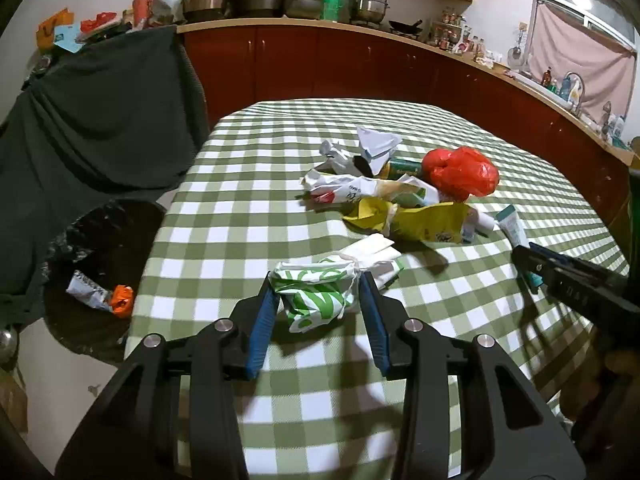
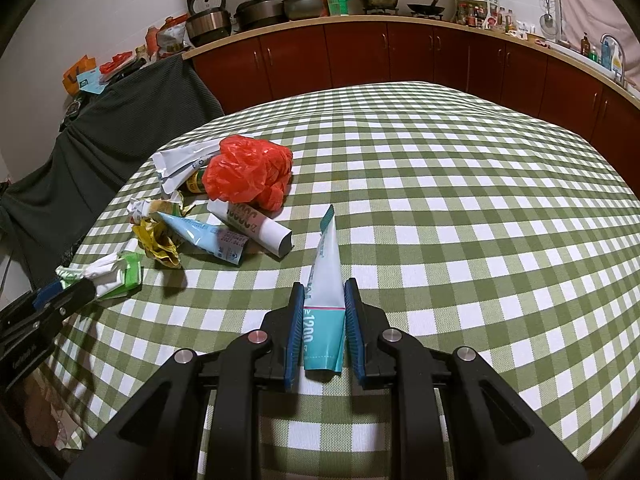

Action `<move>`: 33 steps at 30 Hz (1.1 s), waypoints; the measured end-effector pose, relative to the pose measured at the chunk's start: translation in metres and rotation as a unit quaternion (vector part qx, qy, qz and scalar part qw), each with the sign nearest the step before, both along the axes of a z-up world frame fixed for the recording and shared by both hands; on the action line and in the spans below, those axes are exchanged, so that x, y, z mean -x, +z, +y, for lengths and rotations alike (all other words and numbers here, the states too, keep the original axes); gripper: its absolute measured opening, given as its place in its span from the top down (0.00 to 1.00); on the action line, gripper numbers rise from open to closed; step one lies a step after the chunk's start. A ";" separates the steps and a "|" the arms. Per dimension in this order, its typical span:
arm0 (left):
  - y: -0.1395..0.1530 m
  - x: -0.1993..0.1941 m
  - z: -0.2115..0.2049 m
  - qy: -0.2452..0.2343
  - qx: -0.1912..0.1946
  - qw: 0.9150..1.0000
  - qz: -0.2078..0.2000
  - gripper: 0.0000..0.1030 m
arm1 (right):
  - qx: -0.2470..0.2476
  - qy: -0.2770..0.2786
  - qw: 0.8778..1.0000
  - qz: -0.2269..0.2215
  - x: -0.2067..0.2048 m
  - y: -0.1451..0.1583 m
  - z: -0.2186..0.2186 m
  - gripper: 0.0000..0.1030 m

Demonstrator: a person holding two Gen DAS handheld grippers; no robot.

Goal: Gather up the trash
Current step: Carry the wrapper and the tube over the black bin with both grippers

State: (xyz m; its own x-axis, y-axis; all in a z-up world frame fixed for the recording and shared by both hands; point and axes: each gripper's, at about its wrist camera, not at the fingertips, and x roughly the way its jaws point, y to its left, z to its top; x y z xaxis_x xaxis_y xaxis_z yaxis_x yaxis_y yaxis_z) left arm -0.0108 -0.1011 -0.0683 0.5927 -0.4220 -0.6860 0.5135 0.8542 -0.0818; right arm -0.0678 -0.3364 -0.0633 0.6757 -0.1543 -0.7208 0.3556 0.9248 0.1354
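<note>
While the left gripper (image 1: 320,292) pinches the green-and-white wrapper (image 1: 316,294) on the checked tablecloth (image 1: 224,240), seemingly with both pads on it, lift straight before swinging toward the lined bin (image 1: 100,280); the right gripper (image 2: 323,300) clamps the toothpaste tube (image 2: 326,280), so hold it level.

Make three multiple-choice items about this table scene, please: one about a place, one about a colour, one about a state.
1. Where does the bin stand?
A. on the table
B. on the floor beside the table
C. on the counter

2. What colour is the crumpled plastic bag?
A. blue
B. black
C. red

3. What does the right tool do?
A. grips a tube
B. hangs empty
C. grips a bottle

Answers:
1 B: the left view shows it low beside the table.
2 C: the bag is bright red in both views.
3 A: the pads press the tube's sides.
</note>
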 end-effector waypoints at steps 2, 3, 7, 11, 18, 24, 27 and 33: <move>0.001 0.003 0.002 0.007 -0.001 1.000 -0.007 0.60 | 0.001 0.000 1.000 0.000 0.000 0.000 0.000 0.79; 0.001 0.004 0.003 0.011 -0.002 1.000 -0.010 0.58 | 0.000 0.000 1.000 0.000 0.000 0.000 0.000 0.79; 0.005 0.001 0.002 0.024 -0.004 0.999 -0.031 0.30 | 0.000 0.001 1.000 0.000 0.000 0.000 0.000 0.79; 0.006 -0.005 -0.005 0.004 -0.014 0.999 -0.037 0.24 | -0.001 0.002 1.000 -0.001 0.000 0.001 0.001 0.79; 0.000 -0.002 -0.014 -0.039 -0.032 0.998 -0.028 0.59 | -0.001 0.002 1.000 -0.001 0.000 0.000 0.001 0.79; -0.003 0.002 -0.014 -0.035 -0.025 0.999 -0.023 0.74 | -0.001 0.002 1.000 -0.001 0.000 0.000 0.001 0.79; -0.001 0.003 -0.013 -0.025 -0.021 0.999 -0.025 0.74 | 0.000 0.002 1.000 -0.002 0.000 0.001 0.001 0.79; 0.010 0.003 -0.002 0.023 -0.020 0.999 -0.035 0.74 | 0.004 0.003 1.000 -0.008 -0.001 0.005 0.005 0.79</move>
State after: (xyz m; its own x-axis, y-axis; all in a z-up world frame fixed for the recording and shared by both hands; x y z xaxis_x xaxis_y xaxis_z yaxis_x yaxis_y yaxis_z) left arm -0.0142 -0.1033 -0.0583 0.6580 -0.3663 -0.6579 0.4775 0.8785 -0.0116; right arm -0.0671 -0.3313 -0.0582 0.6877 -0.1563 -0.7090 0.3482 0.9279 0.1332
